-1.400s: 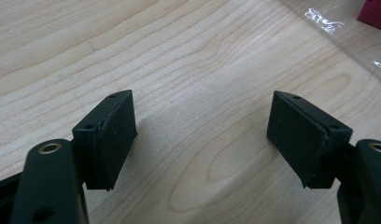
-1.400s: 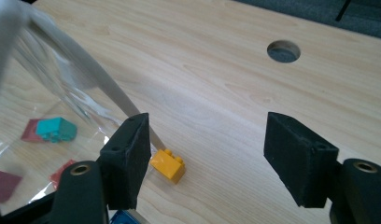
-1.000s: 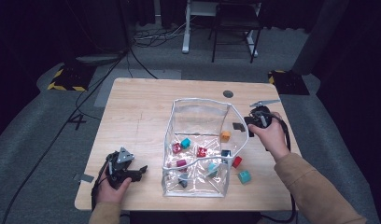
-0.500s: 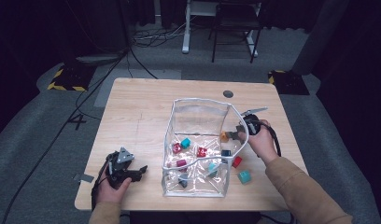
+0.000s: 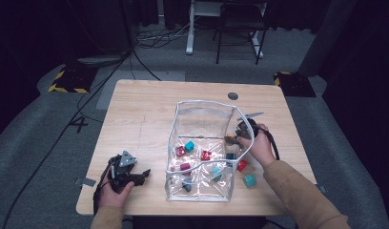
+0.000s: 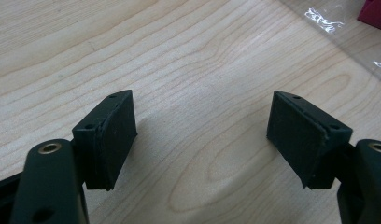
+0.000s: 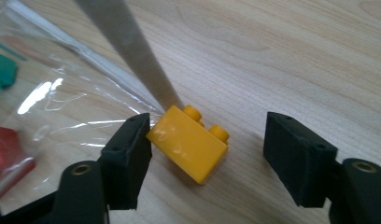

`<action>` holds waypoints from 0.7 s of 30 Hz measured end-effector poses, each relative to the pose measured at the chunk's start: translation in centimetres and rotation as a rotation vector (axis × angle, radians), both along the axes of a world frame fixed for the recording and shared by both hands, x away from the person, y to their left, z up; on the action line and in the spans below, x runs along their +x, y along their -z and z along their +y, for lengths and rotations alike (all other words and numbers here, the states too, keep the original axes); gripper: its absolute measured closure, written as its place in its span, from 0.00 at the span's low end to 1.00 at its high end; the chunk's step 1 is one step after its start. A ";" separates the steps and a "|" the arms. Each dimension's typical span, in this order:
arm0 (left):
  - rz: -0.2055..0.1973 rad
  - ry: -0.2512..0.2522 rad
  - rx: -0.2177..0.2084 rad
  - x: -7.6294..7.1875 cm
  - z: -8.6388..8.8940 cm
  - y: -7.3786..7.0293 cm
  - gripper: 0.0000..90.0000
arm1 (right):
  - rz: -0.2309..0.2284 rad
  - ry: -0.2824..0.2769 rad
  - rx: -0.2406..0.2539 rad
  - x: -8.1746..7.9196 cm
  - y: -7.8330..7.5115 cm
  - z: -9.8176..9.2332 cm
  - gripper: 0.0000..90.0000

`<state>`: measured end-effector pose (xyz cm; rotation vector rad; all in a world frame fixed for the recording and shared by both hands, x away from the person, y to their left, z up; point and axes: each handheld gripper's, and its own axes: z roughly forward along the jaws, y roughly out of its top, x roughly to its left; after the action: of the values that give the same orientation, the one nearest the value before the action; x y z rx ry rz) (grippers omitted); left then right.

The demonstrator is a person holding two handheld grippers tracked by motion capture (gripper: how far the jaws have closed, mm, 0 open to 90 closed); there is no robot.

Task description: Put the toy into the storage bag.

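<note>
A yellow brick (image 7: 188,144) lies on the wooden table against the right wall of a clear plastic bag (image 5: 207,102). My right gripper (image 7: 214,158) is down over it, and its jaws have just been closing with the brick between them. The left pad (image 7: 130,158) is at the brick's corner; the right pad stands apart from it. From above, that right gripper (image 5: 238,136) and the brick (image 5: 230,138) sit at the bag's right side. My left gripper (image 5: 138,175) rests open near the front left edge, with bare wood between its jaws (image 6: 200,140).
Inside the bag lie several bricks, among them a teal one (image 5: 189,145) and a red one (image 5: 206,155). A red brick (image 5: 241,165) and a teal brick (image 5: 249,180) lie on the table right of the bag. The bag's grey edge band (image 7: 128,51) runs just behind the yellow brick.
My right hand has come down and moved left to the bag's right wall, over the yellow brick. The left hand has stayed where it was.
</note>
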<state>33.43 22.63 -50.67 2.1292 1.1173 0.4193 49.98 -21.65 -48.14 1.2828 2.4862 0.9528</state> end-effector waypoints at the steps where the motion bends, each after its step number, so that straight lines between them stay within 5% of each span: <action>1: 0.000 0.000 0.000 0.0 0.0 0.0 0.27 | -0.002 -0.002 0.001 0.1 0.1 0.0 0.45; 3: 0.000 0.000 0.000 0.0 0.0 0.0 0.27 | -0.025 -0.027 -0.015 0.2 0.2 -0.1 0.59; 5: 0.000 0.000 0.000 0.0 0.0 0.0 0.27 | -0.052 -0.047 -0.038 0.2 0.1 0.0 0.61; 11: 0.000 0.000 0.000 0.0 0.0 0.0 0.27 | -0.080 -0.046 -0.067 0.0 -0.8 -0.2 0.62; 21: 0.000 0.000 0.000 0.0 0.0 0.0 0.27 | -0.126 -0.047 -0.034 -1.2 -4.4 -1.6 0.62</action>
<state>33.43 22.63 -50.67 2.1289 1.1176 0.4199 48.76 -23.21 -43.79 1.1228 2.4344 0.9658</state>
